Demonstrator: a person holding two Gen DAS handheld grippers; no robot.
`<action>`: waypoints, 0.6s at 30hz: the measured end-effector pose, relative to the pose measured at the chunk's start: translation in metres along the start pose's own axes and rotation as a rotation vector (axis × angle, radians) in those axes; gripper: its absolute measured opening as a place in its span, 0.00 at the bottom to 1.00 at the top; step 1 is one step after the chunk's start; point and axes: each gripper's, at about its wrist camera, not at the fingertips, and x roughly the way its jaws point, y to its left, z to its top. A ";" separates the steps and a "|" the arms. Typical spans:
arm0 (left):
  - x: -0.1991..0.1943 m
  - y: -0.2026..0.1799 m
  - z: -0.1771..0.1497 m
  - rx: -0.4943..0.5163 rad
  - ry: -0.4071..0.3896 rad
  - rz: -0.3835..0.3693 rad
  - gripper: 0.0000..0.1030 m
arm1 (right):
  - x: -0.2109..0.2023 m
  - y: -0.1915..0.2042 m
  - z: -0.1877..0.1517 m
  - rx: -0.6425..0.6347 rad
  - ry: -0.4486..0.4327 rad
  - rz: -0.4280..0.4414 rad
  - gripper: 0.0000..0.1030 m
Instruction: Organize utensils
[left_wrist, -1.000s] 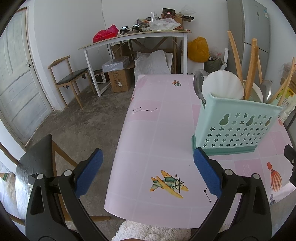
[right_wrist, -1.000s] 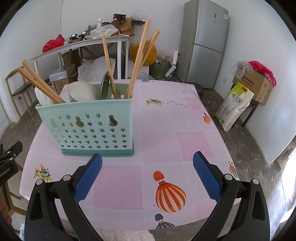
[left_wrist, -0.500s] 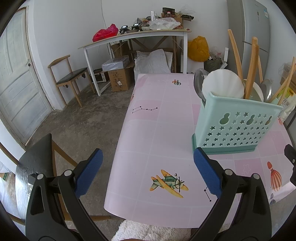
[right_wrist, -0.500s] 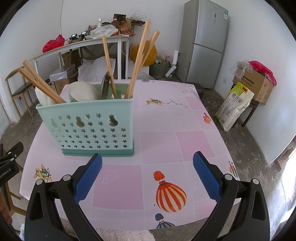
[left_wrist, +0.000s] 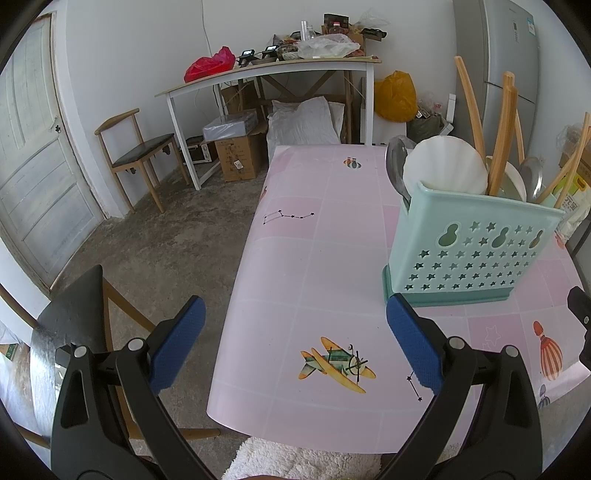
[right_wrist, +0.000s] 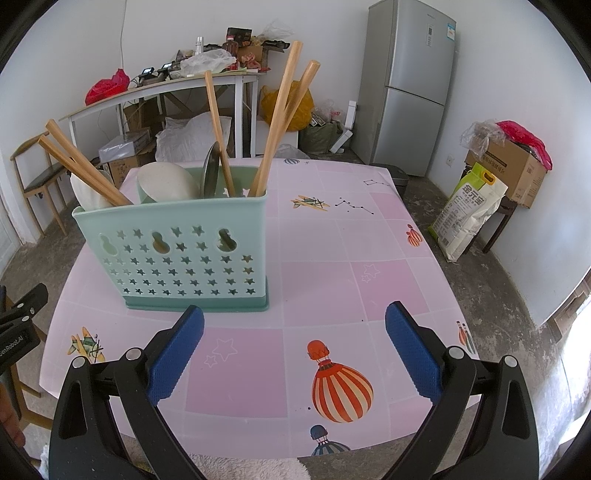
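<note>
Right wrist view: utensil holder (right_wrist: 184, 254) with wooden handles (right_wrist: 275, 125), lower ends hidden; right gripper (right_wrist: 294, 328) and left gripper (left_wrist: 294, 325) spread wide, empty.

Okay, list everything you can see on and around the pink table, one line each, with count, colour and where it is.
utensil holder: one, mint green with star cut-outs, on the table's near left part
chopsticks: at least five, light wood, standing tilted in the holder
white spoons: two, white, bowls up in the holder
metal spoon: one seen here, silver, mid-holder
table: one, pink cloth with balloon and plane prints
fridge: one, silver, back right
white desk: one, cluttered, by the back wall
wooden chair: one, near the door
left gripper: open, empty
right gripper: open, empty
</note>
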 end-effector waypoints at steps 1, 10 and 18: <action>0.000 0.000 -0.001 0.000 0.001 0.000 0.92 | 0.000 0.000 0.000 -0.001 0.000 0.000 0.93; 0.000 -0.001 0.000 0.000 0.003 -0.001 0.92 | 0.000 0.000 0.000 -0.001 0.000 0.001 0.93; 0.002 -0.001 -0.005 0.001 0.005 -0.004 0.92 | 0.000 0.000 0.000 0.000 0.000 0.001 0.93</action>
